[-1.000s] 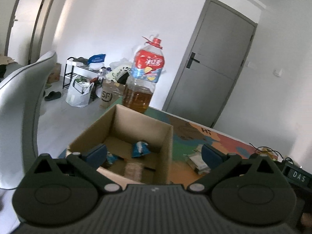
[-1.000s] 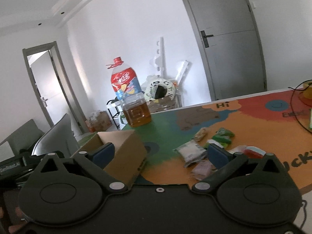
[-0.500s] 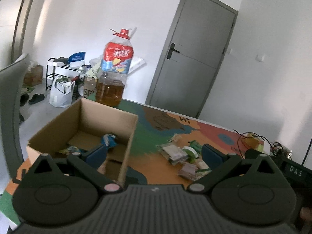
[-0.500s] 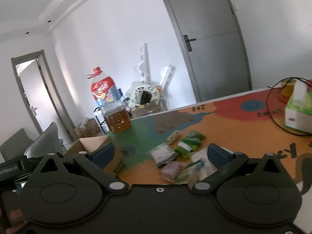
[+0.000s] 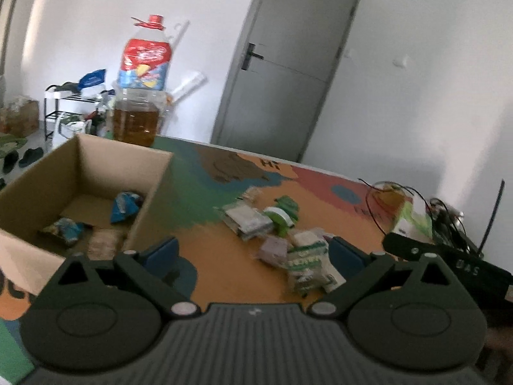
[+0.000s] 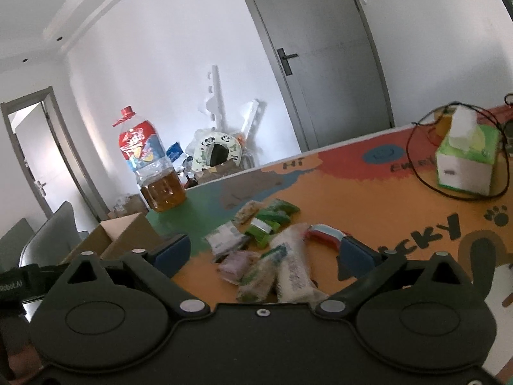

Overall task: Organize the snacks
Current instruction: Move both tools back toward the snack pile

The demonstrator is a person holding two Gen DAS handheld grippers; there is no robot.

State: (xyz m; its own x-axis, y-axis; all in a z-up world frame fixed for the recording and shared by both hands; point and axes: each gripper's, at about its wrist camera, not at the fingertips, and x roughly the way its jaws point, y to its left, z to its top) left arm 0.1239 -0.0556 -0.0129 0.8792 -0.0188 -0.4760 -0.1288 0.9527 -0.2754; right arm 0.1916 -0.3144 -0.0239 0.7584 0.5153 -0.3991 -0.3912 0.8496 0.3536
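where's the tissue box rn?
In the right wrist view the tissue box stands at the far right of the table, inside a loop of black cable, well beyond the snack pile.

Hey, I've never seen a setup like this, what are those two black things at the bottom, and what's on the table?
Those are two hand-held grippers, each carrying its own camera looking forward along its fingers. One picture comes from the left gripper, the other from the right gripper. Both are open and hold nothing. On the table lie a pile of snacks, a cardboard box with a few snacks inside, an oil bottle and a tissue box.
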